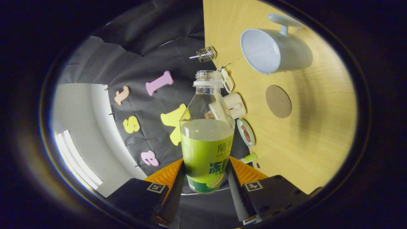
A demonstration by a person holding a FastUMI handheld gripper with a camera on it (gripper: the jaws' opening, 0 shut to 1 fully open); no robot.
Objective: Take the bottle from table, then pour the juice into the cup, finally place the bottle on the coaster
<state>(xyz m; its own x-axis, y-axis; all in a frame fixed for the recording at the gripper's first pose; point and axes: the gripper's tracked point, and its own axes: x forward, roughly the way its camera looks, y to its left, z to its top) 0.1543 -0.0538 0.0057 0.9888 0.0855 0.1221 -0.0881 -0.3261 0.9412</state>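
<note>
Between the claw fingers, bottle gripped, base hidden, cup beyond.

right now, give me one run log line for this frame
phase: tilting toward pour | gripper: jaws shut on bottle | bottle: uncapped, juice inside | cup: looks empty | coaster: bare, beside cup

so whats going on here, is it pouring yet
The handheld gripper is shut on an uncapped juice bottle, both fingers pressing its labelled lower half. The view is rolled sideways, so the bottle is tipped, mouth pointing roughly toward the pale cup on the wooden table. No juice is leaving yet. The round coaster sits bare beside the cup.
</note>
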